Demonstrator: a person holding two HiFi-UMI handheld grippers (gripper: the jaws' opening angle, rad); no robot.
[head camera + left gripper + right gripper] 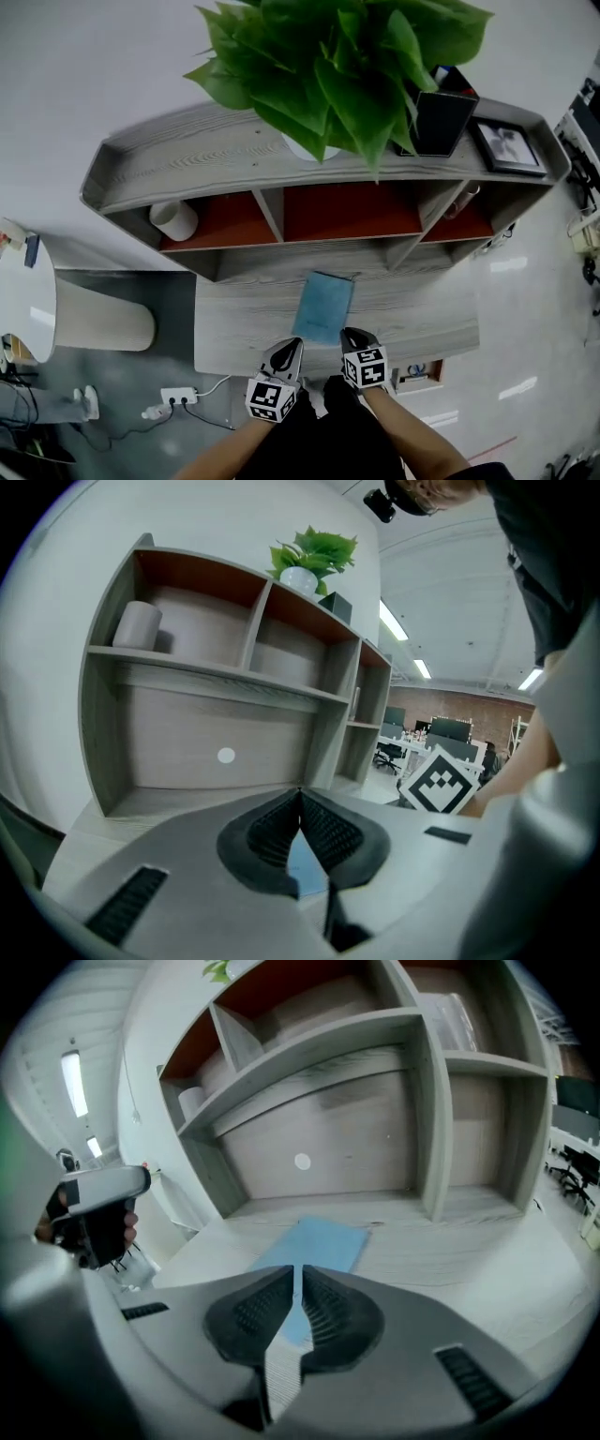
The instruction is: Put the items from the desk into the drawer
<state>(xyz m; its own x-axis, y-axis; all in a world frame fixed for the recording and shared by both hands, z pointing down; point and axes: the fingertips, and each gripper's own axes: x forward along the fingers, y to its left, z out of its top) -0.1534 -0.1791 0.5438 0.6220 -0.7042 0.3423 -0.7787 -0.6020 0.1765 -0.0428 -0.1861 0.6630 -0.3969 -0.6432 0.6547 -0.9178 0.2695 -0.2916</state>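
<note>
Blue notebook lies flat on the bench, just ahead of both grippers; left gripper and right gripper have their jaws closed, empty; likely thin, light, bendy; pinch its near edge

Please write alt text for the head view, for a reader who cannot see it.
Seen from above, a person's left tool and right tool, both shut, are at the near edge of a grey wooden desk, just short of a flat blue item lying on it. Behind the desk stands a shelf unit with a green plant on top.
</note>
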